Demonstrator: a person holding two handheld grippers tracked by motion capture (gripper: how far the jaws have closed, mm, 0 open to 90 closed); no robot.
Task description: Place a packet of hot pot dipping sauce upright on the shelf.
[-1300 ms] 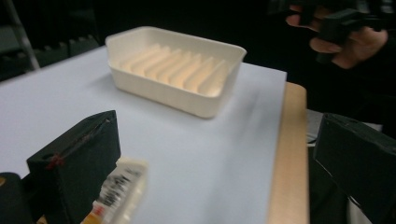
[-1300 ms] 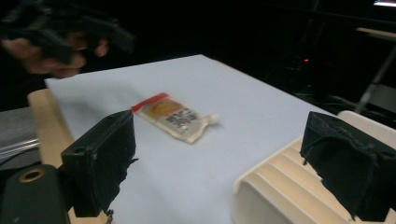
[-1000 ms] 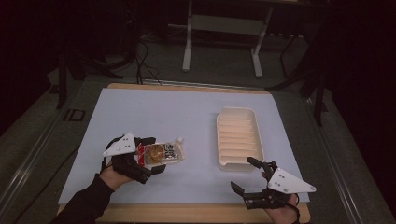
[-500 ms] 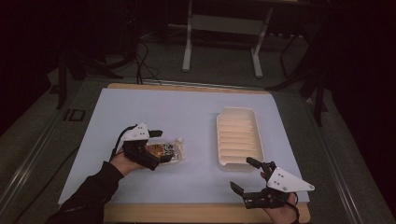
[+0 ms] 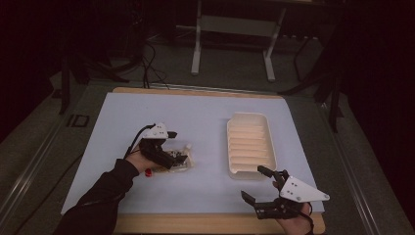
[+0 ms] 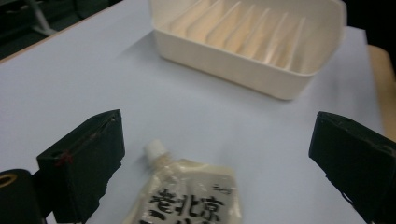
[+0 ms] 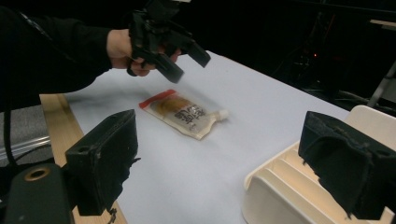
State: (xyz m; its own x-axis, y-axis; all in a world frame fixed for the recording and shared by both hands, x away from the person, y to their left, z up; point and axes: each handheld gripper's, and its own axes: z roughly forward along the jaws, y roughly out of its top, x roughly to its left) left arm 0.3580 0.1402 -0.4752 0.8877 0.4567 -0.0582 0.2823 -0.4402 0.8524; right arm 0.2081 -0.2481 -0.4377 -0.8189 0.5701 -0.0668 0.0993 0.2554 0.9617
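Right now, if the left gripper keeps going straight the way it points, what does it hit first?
Probably the spouted pouch: it lies just ahead of the open left gripper, between its jaws, cap forward. Past it is bare tabletop, then the white ribbed tray. Height above the pouch is unclear.

The pouch (image 7: 183,114) is a creamy see-through colour with a red strip at one end, a white cap and black writing on it. Something brownish shows inside, maybe sauce, but it is hard to tell. The tray (image 5: 249,144) is cream-white with plain ridges. The table cover (image 5: 205,117) is pale blue-white, and the table edge (image 5: 195,223) is light wood. Both grippers have black jaws and white-grey tops. The sleeve (image 5: 95,200) is black.
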